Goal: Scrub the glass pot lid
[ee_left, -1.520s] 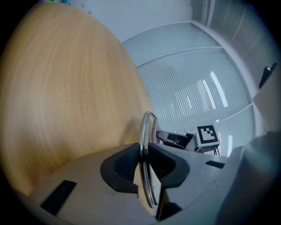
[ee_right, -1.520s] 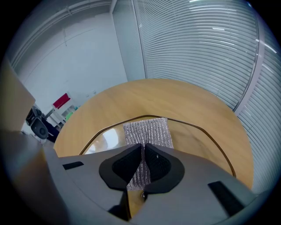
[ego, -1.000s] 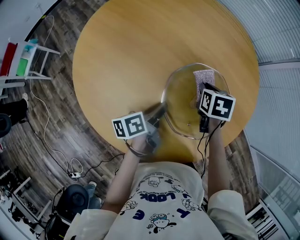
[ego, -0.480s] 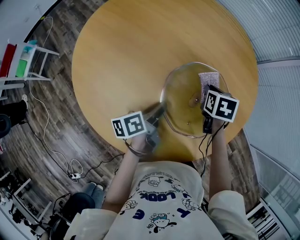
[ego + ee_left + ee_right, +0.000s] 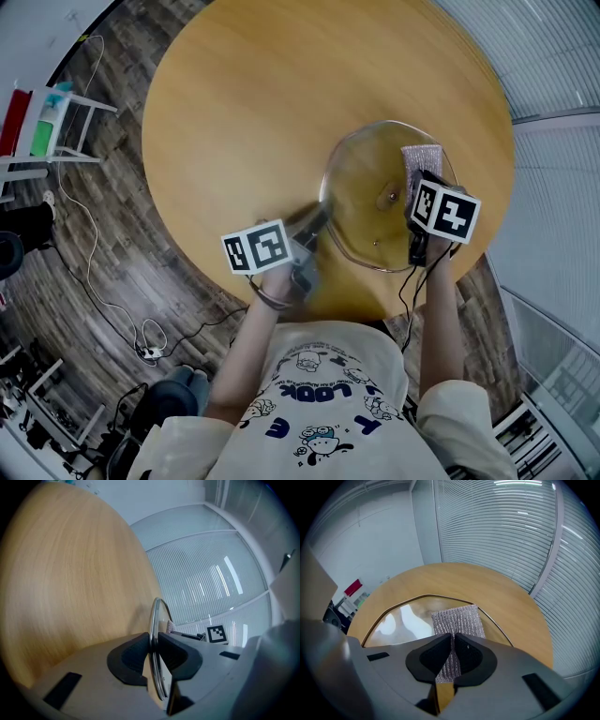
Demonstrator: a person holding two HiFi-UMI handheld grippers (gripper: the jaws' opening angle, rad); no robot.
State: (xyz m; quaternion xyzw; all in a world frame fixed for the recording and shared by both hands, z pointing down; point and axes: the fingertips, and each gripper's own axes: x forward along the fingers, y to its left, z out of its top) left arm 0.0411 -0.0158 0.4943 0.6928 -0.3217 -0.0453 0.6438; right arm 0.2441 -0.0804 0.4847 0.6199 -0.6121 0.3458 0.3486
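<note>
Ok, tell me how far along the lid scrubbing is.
Done: the left hand-held gripper is clamped on the rim of the lid, steadying it. In hand: the right hand-held gripper grips a silver pad that lies against the glass near the far rim. Left: the glass beside the pad; the pictures don't show whether any of it is clean yet.

One round glass pot lid (image 5: 361,187), one silvery mesh pad (image 5: 419,157), one round wooden worktop (image 5: 244,112), two tongs: left tongs (image 5: 153,644), right tongs (image 5: 453,641)

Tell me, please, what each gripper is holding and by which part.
The left gripper clamps the glass lid by its metal rim. The right gripper pinches the silvery scrub cloth by its near end.
</note>
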